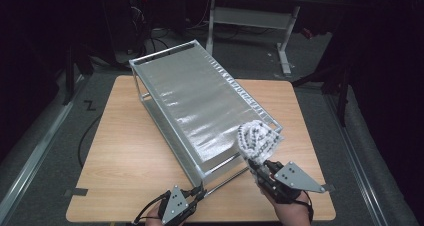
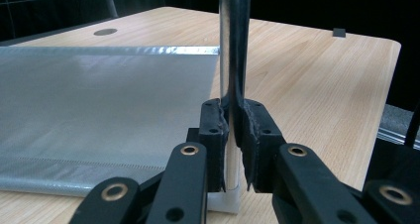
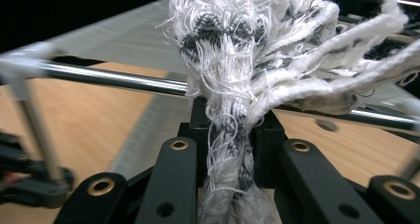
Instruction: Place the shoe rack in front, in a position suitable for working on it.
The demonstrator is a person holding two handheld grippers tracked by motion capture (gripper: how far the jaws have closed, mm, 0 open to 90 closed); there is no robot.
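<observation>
High view, rack: a metal shelf rack (image 1: pixel 200 103) lies tipped on its side across the wooden bench (image 1: pixel 125 151), its grey ribbed shelf panel facing up, its perforated rim toward the far right.
High view, left claw: the left claw (image 1: pixel 199 192) sits at the near edge of the bench, clamped on the end of a thin chrome leg (image 1: pixel 227 180) that runs out from the rack's near corner.
High view, right claw: the right claw (image 1: pixel 256 165) holds a bunched cleaning cloth (image 1: pixel 256 138) against the rack's near right corner.
Left gripper view, grip: jaws pressed together on the round, polished leg (image 2: pixel 233 60), which ends in a white plastic foot cap (image 2: pixel 224 200); the shelf panel (image 2: pixel 99 110) lies just beside it, matte and finely ribbed.
Right gripper view, grip: jaws closed on the cloth (image 3: pixel 237 75), a frayed white and grey woven rag with loose threads; a shiny crossbar (image 3: pixel 114 79) runs right behind it.
Step in hand: by my reading, wiping the rack while the left claw steadies it by the leg.
Next move: probably drawing the cloth along the bar or rim with light pressure, keeping the leg held firm so the rack does not slide.
</observation>
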